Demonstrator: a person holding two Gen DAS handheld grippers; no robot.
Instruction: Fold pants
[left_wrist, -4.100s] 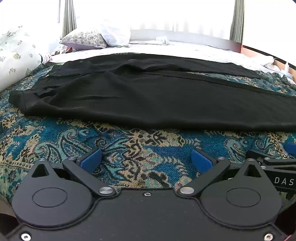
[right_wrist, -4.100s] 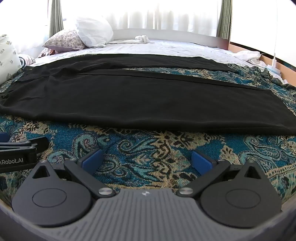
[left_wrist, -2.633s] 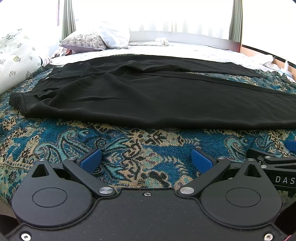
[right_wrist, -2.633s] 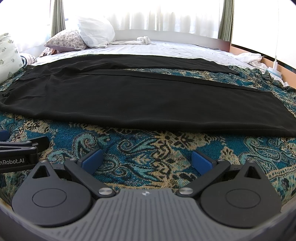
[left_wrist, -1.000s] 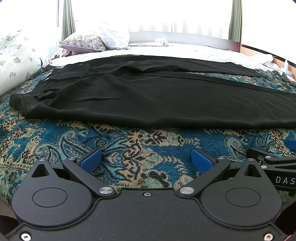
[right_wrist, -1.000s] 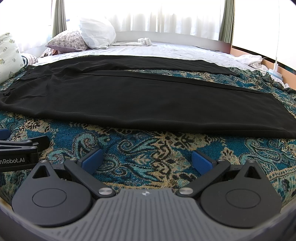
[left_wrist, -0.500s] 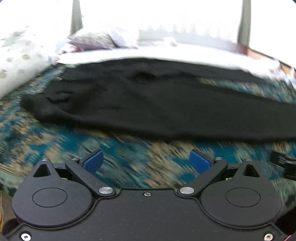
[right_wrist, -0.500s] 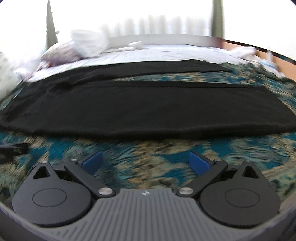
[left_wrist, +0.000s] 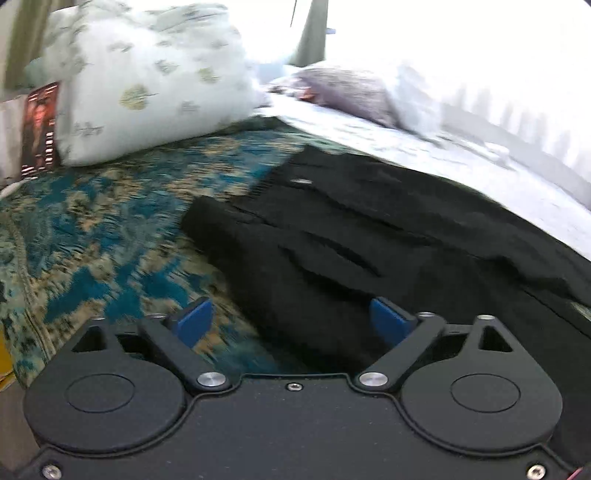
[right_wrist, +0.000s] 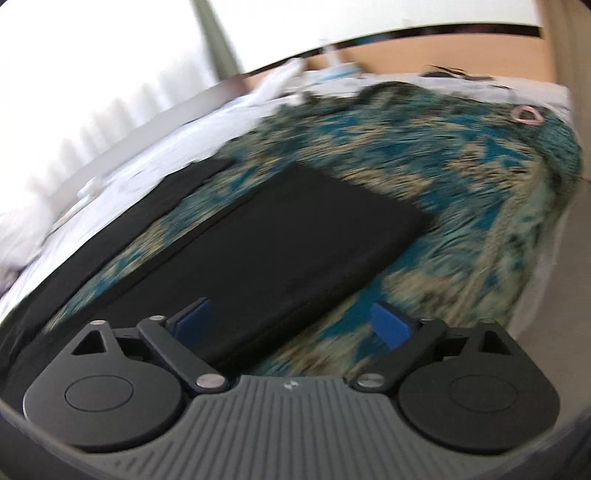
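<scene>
Black pants lie flat across a blue and tan patterned bedspread. The left wrist view shows their waist end (left_wrist: 332, 236) with a small button. My left gripper (left_wrist: 291, 323) is open and empty, just above the near waist edge. The right wrist view shows the leg ends (right_wrist: 295, 236), the near leg with a square cuff. My right gripper (right_wrist: 293, 323) is open and empty, over the near edge of that leg. Both views are blurred by motion.
A white floral pillow (left_wrist: 147, 85) and a grey pillow (left_wrist: 343, 92) lie beyond the waist. A white sheet (left_wrist: 461, 162) covers the far side. The bedspread (right_wrist: 480, 166) drops off at the right edge, with a pink ring (right_wrist: 526, 114) on it.
Both grippers have swung apart: the left toward the waist end, the right toward the leg cuffs. Both stay open and have moved forward over the near edge of the pants.
</scene>
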